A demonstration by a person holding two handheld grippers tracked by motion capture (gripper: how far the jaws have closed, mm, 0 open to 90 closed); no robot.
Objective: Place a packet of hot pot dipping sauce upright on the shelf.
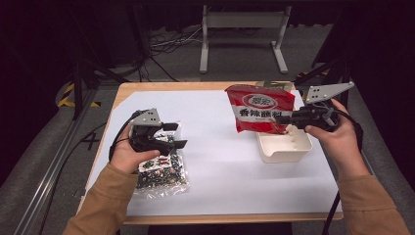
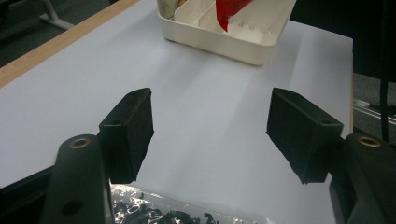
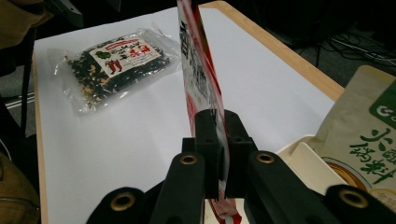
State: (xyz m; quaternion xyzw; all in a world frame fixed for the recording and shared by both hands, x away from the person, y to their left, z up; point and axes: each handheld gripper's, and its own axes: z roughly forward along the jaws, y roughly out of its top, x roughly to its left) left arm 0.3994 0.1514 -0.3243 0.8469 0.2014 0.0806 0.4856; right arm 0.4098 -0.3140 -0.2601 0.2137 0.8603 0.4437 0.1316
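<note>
My left claw (image 1: 172,136) hovers with its jaws spread wide over the clear packet of dark dried bits (image 1: 161,169), which lies flat on the tabletop (image 1: 215,142); nothing is between the pads. To the right, my right claw (image 1: 285,119) is pinching the red sauce pouch (image 1: 259,107), held upright above the white divided tray (image 1: 284,147). A beige pouch (image 3: 369,140) stands in that tray.

lab-like recording room, dark curtains all round, aluminium rail frame (image 1: 54,161) beside the table (image 1: 147,90), loose floor cables (image 1: 166,44) (hazard tape (image 1: 66,95) too)
</note>
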